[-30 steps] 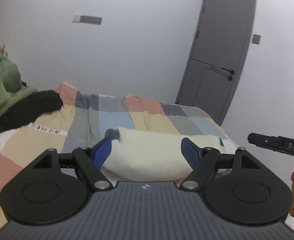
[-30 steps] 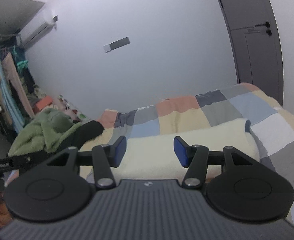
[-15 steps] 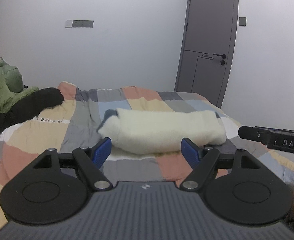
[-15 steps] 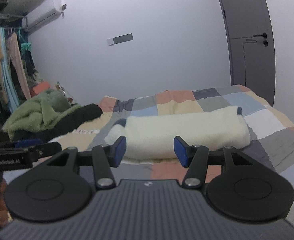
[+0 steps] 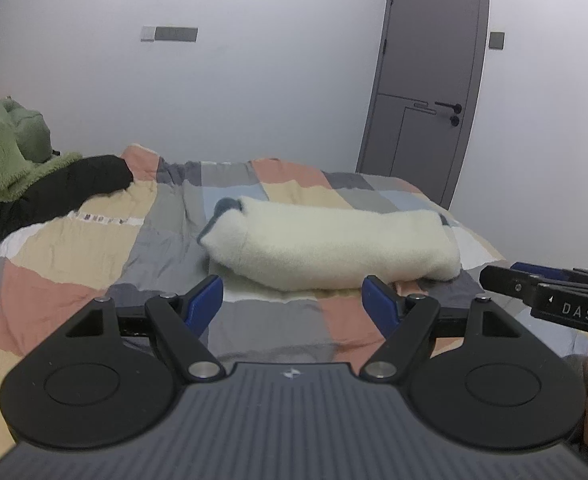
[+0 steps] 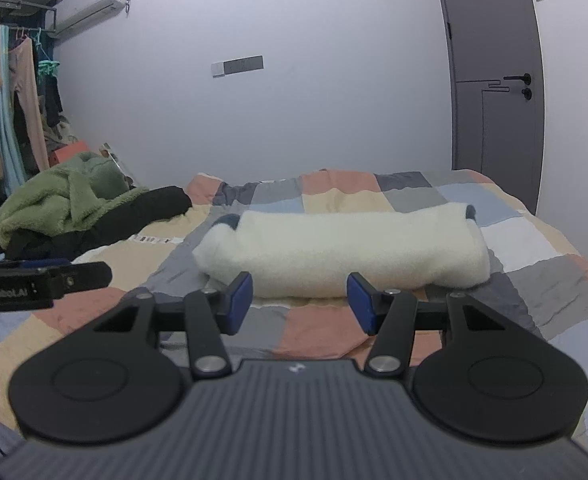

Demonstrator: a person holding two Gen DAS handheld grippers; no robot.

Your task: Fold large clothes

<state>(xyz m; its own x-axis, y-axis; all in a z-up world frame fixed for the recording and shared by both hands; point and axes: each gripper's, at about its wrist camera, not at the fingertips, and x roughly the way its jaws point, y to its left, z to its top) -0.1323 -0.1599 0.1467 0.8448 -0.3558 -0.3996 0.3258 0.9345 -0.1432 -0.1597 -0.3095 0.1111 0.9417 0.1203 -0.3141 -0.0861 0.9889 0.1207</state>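
Both claws, left gripper (image 5: 292, 306) and right gripper (image 6: 300, 302), hang released, empty, just before the cream folded garment (image 6: 342, 250), seemingly fleece, on the patchwork quilt (image 6: 534, 280).

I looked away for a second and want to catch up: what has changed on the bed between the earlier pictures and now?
Both grippers drew back from the cream fleece bundle: earlier it filled the space between the fingers, now it lies clear ahead on the patchwork quilt. Left gripper and right gripper are open and empty, as before. The bundle stays folded; the green and black clothes are unmoved.

White wall (image 5: 273, 92), grey door (image 5: 430, 80), patchwork bed (image 5: 73, 248)
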